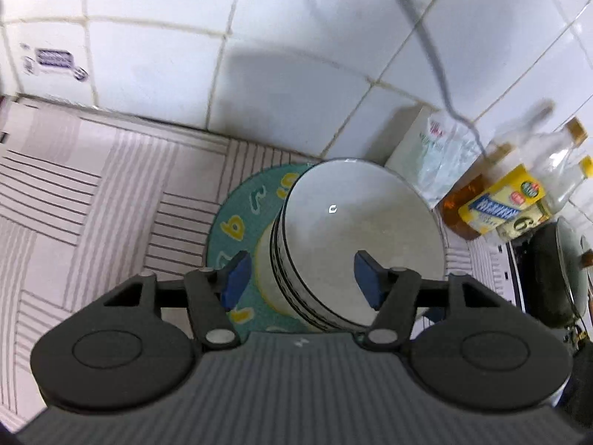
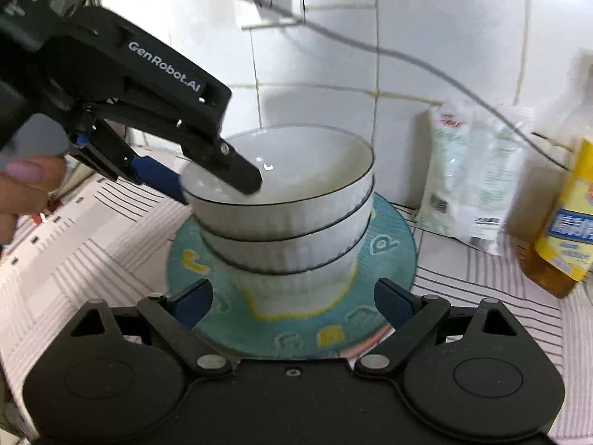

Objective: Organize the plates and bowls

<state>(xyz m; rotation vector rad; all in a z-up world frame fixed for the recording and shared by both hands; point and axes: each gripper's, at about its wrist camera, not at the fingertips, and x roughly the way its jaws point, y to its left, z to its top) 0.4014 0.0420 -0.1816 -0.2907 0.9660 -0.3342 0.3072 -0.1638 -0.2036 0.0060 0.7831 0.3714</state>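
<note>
The bowls stood three deep, nested, on the teal plate, and the plate lay on the striped counter close to the tiled back wall, with a white bag and an oil bottle off toward the counter's right end.

The left gripper straddled the top bowl's near-left rim, one finger inside, the blue pad outside. From its own camera the jaws stood clearly apart, the pads on either side of the rim with daylight showing; it looked like a release, not a grip. Nothing was held.

The right gripper hung in front of the plate, jaws wide, pads clear of everything, empty too.

So the stacking step seemed all but done. To finish it well, the left hand would want to lift straight up and back along the finger line, so the inner finger cleared the rim without hooking it and tipping the stack. The stack leaned slightly and sat off-centre on the plate, toward the wall side, so a snag could slide it. The right gripper was well placed to steady the plate's front edge if needed.
</note>
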